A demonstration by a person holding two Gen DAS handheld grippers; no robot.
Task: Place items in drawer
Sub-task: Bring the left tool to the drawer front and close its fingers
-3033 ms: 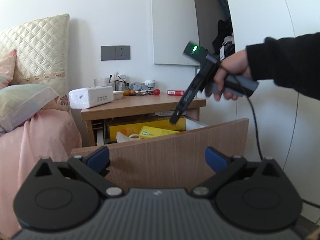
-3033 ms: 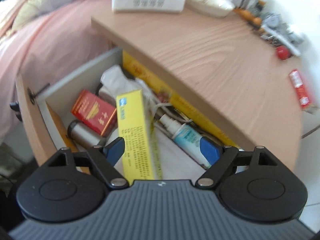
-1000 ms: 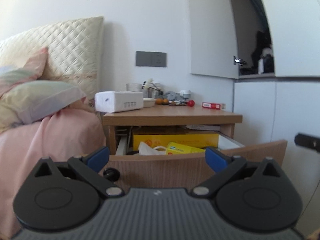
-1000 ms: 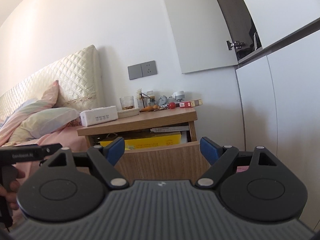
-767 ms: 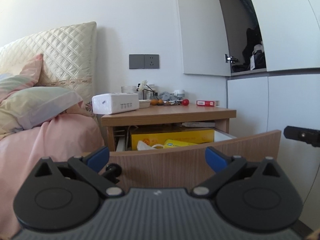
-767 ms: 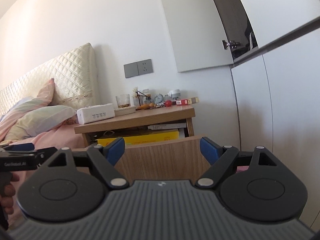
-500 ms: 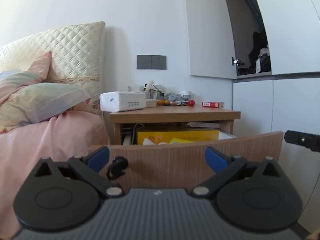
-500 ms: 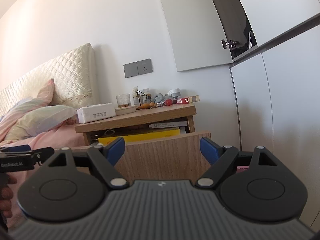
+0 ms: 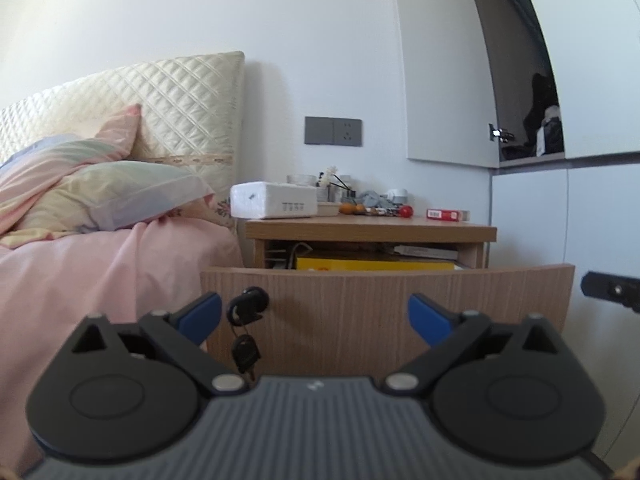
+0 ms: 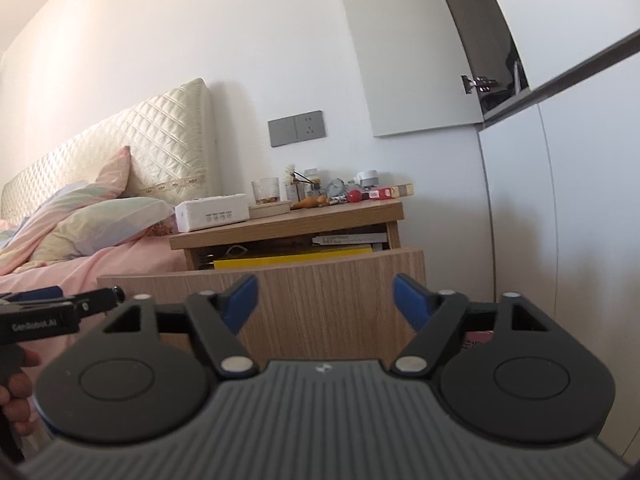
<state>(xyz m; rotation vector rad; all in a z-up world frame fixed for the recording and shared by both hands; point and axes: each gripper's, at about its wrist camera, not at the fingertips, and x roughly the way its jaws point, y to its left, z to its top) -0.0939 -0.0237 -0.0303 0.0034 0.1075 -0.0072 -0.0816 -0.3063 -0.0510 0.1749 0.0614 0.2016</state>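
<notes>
So the drawer [image 9: 384, 304] hangs open at 12 o'clock, both the left gripper [image 9: 314, 316] and right gripper [image 10: 324, 298] spread empty, and I'd guess those dangling keys [image 9: 245, 332] could snag a finger.

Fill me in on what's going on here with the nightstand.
A person holds a two-finger claw in each hand, both facing the nightstand beside the bed. Its drawer is pulled out, with a yellow box showing above its front panel and a key hanging in the lock. The left claw and the right claw are both open and empty, held short of the drawer front. A tissue box and a red pack sit on the nightstand top.
</notes>
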